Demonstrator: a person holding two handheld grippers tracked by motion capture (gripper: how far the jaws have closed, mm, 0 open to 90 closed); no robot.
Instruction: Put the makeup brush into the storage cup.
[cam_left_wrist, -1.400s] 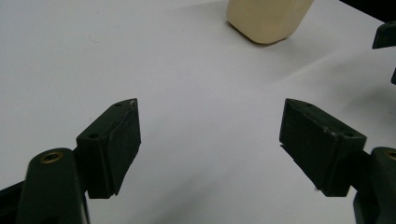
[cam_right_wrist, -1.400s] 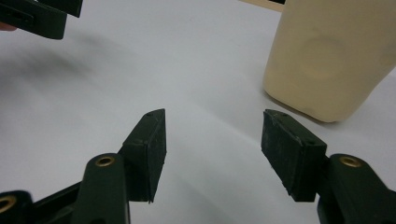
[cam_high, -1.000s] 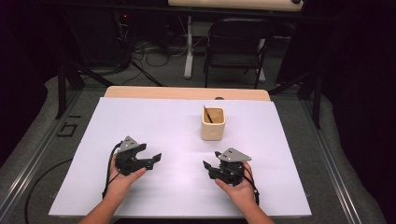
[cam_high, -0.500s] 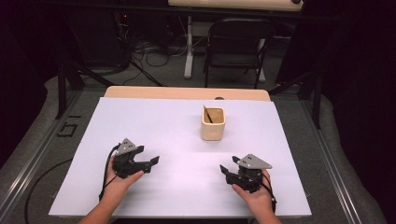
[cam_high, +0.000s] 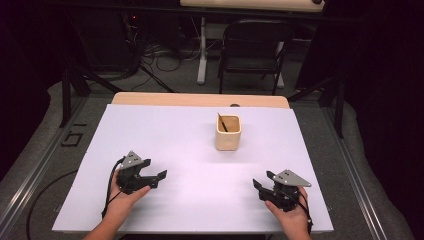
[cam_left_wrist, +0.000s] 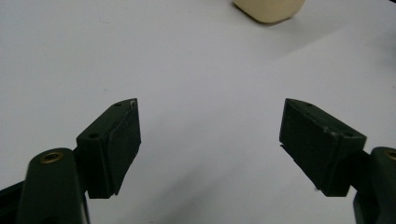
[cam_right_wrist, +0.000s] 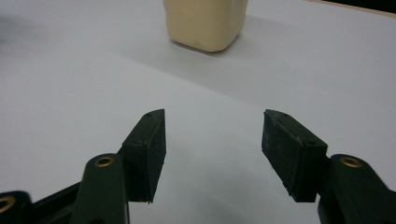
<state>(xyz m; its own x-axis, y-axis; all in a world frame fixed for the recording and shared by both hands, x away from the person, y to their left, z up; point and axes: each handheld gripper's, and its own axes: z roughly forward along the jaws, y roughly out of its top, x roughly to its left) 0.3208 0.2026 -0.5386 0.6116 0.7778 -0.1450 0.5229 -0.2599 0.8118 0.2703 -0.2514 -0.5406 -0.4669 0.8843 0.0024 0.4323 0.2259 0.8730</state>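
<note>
Cream cup (cam_high: 228, 133), one dark stick (cam_high: 222, 122) leaned inside, is set at the far middle of the white bench (cam_high: 150, 125). Left gripper (cam_high: 159, 176) is held wide open, empty, near left. Right gripper (cam_high: 259, 185), likewise agape and empty, has been shifted rightward from a second ago; the cup is judged not yet approached.

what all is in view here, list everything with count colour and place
cup: 1, cream, far middle of the sheet
stick: 1, dark, leaning inside the cup
sheet: 1, white, covering the table
table: 1, tan edge at the far side
chair: 1, black, on the floor beyond the table
left gripper: 1, black, near left, open, empty
right gripper: 1, black, near right, open, empty
hands: 2, one holding each gripper
</note>
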